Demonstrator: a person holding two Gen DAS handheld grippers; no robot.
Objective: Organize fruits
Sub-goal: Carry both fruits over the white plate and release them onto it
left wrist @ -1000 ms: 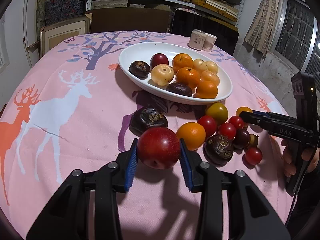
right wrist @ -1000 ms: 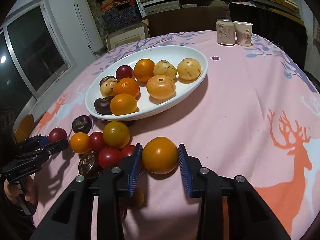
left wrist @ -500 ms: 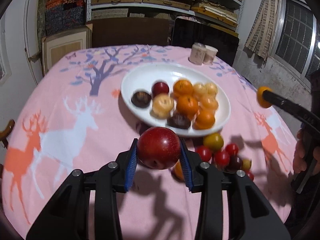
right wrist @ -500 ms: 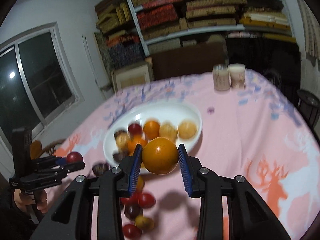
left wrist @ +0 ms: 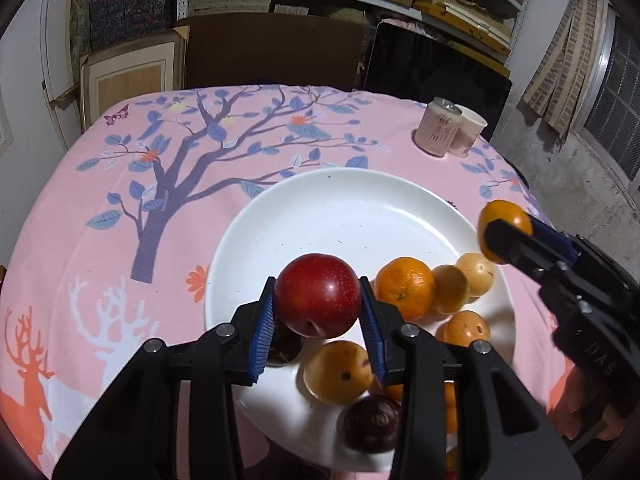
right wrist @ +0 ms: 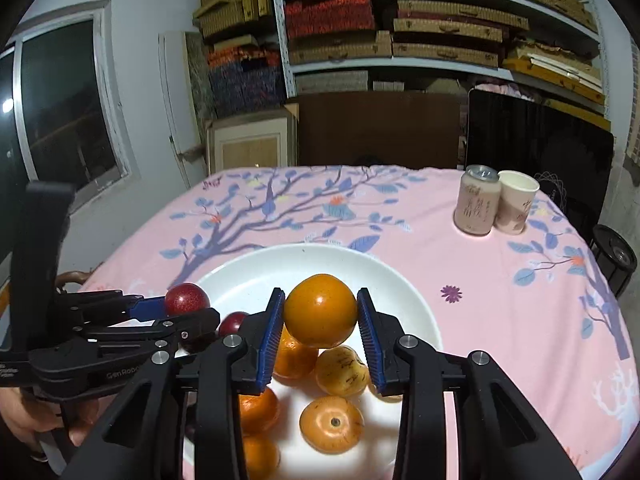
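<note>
Your plate [left wrist: 280, 216] sits mid-surface [left wrist: 100, 248], fruit heaped in its near right part. Behind it to the right, a can [right wrist: 478, 206] and paper cup [right wrist: 516, 208] stand touching. Shelves [right wrist: 440, 64] rise behind the surface.

**A pink-clothed table, one plate and two cups**

The round table wears a pink tablecloth [left wrist: 100, 240] printed with a purple-trunked tree with blue leaves, plus white and orange deer along the near edges. Directly on the cloth sits a large white oval ceramic plate [left wrist: 340, 208], its bare far half facing the tree print, which spreads just beyond and left of the plate. Well beyond the plate, toward the far right edge, a pale pink drinks can [right wrist: 478, 204] stands upright, touching a pale paper cup [right wrist: 516, 206] on its right.
</note>
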